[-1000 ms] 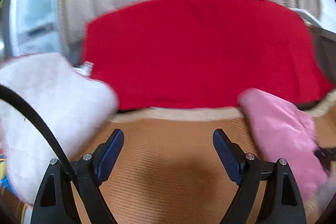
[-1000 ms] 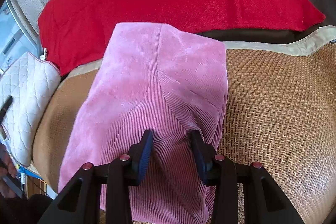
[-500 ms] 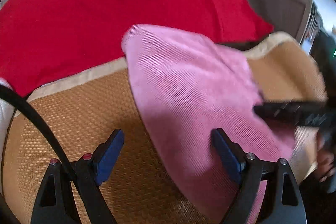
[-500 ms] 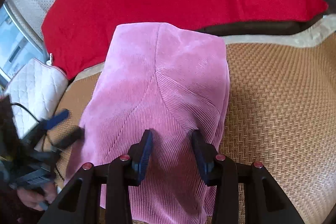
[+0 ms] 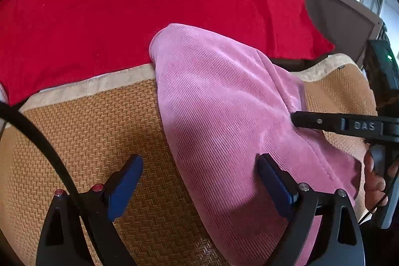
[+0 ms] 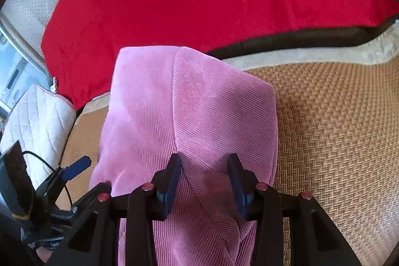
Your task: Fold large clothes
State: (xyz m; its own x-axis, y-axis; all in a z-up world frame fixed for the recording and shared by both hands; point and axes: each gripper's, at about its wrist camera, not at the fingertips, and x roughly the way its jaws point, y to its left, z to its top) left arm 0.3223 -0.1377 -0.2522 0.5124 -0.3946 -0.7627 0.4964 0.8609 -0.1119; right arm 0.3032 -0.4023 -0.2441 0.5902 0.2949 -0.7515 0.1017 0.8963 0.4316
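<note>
A pink corduroy garment lies lengthwise on a woven brown mat; it also shows in the right wrist view. My left gripper is open and empty, straddling the garment's left edge just above the mat. My right gripper has its jaws partly closed around a raised fold of the pink garment. Its finger shows from the side in the left wrist view, pressing on the cloth. The garment's near end is hidden below both grippers.
A red blanket covers the seat behind the mat. A white quilted cushion sits at the left. The left gripper shows at the lower left of the right wrist view. A dark chair frame stands at the right.
My left gripper has swung right from the white cushion and red blanket to the pink garment's left edge, staying open. My right gripper has kept its hold on the fold.
</note>
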